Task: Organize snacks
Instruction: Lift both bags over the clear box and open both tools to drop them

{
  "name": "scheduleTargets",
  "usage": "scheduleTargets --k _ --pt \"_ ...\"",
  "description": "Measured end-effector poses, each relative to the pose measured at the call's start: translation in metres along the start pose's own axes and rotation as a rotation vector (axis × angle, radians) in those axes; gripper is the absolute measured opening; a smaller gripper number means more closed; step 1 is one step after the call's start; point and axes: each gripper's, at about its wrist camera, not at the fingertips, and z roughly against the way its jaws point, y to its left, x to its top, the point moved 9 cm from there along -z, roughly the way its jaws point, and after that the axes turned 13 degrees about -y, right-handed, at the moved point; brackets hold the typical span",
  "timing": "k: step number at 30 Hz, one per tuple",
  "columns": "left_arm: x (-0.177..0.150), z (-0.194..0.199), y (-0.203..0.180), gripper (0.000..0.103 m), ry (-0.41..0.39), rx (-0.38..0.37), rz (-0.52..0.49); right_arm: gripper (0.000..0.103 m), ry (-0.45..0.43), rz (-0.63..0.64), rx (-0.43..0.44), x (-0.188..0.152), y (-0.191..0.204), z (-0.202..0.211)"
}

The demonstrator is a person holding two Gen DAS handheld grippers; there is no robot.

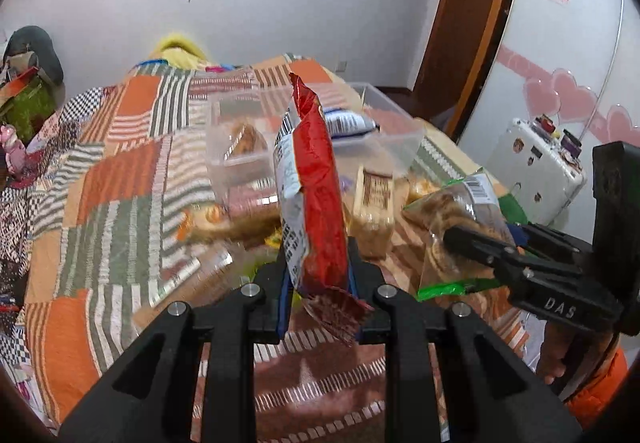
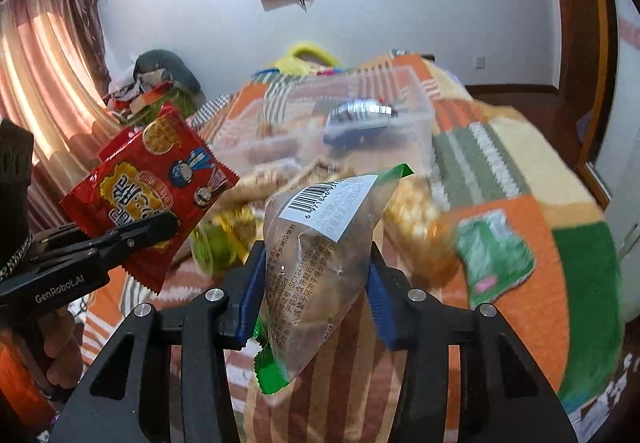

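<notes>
My left gripper is shut on the lower end of a red snack packet, which stands upright and edge-on between the blue pads. In the right wrist view, that red snack packet hangs at the left in the left gripper. My right gripper is shut on a clear snack bag with green ends and a barcode label. The left wrist view has the right gripper and the clear snack bag at the right. Beyond both stands a clear plastic box holding a blue-and-white packet.
Loose snacks lie piled on the patchwork bed cover below the grippers, among them a wafer pack and a green packet. A white suitcase stands off the bed's right side. Bags are heaped at the far left.
</notes>
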Motion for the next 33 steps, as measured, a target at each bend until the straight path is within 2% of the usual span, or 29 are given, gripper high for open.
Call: scheduleTargets --k 9,18,25,33 --pt "0.041 -0.009 0.014 0.022 -0.071 0.023 -0.003 0.043 -0.104 0.056 -0.023 0.047 0.004 -0.011" --pt "0.078 -0.041 0.029 0.022 -0.102 0.024 0.012 0.044 -0.165 0.07 -0.048 0.084 -0.002 -0.032" --pt "0.091 -0.074 0.03 0.022 -0.094 0.032 -0.035 0.044 -0.163 0.102 -0.079 0.101 -0.01 -0.056" --pt "0.09 -0.117 0.031 0.022 -0.031 0.024 -0.043 0.044 -0.108 0.099 -0.108 0.101 -0.022 -0.087"
